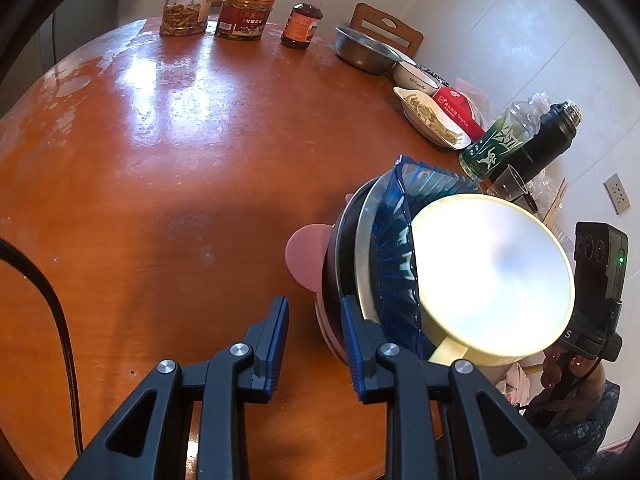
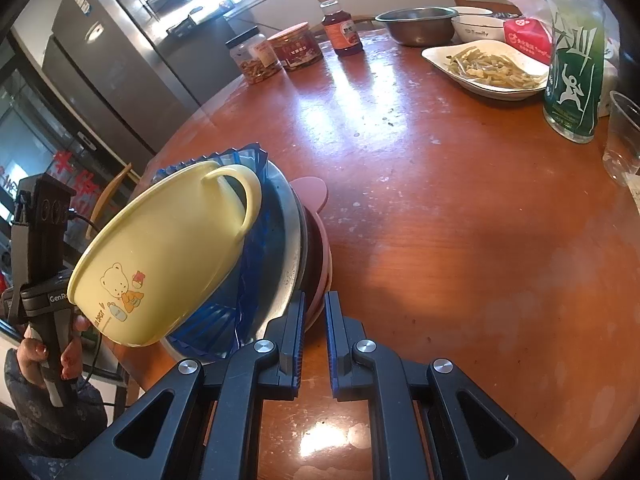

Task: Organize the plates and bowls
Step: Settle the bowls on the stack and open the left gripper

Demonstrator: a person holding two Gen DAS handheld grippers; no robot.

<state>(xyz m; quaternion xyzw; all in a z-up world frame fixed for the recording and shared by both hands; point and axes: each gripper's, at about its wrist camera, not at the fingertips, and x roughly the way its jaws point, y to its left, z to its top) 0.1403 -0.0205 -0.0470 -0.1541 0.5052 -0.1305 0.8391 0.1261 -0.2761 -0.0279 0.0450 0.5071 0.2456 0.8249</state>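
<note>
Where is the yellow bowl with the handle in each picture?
Left wrist view: the yellow bowl is at lower right, its bright inside facing the camera, atop the stacked dishes.
Right wrist view: the yellow bowl is at left, tilted, its teddy-bear side showing.
Shared landmark: the green-labelled bottle.

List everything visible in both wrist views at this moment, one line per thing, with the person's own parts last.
yellow bowl: 1, yellow with bear print and handle, top of stack, tilted
blue dish: 1, clear blue ribbed, under the yellow bowl
metal plate: 1, silver, under the blue dish
pink plate: 1, pink with ears, stack bottom
steel bowl: 1, silver, far edge
white bowl: 1, white, beside the steel bowl
dish of food: 1, white
jars: 2, far edge
sauce bottle: 1, red-brown
green bottle: 1
black flask: 1
table: 1, orange-brown
left gripper: narrow gap, empty
right gripper: shut, empty
hand: holding the left gripper's handle
</note>
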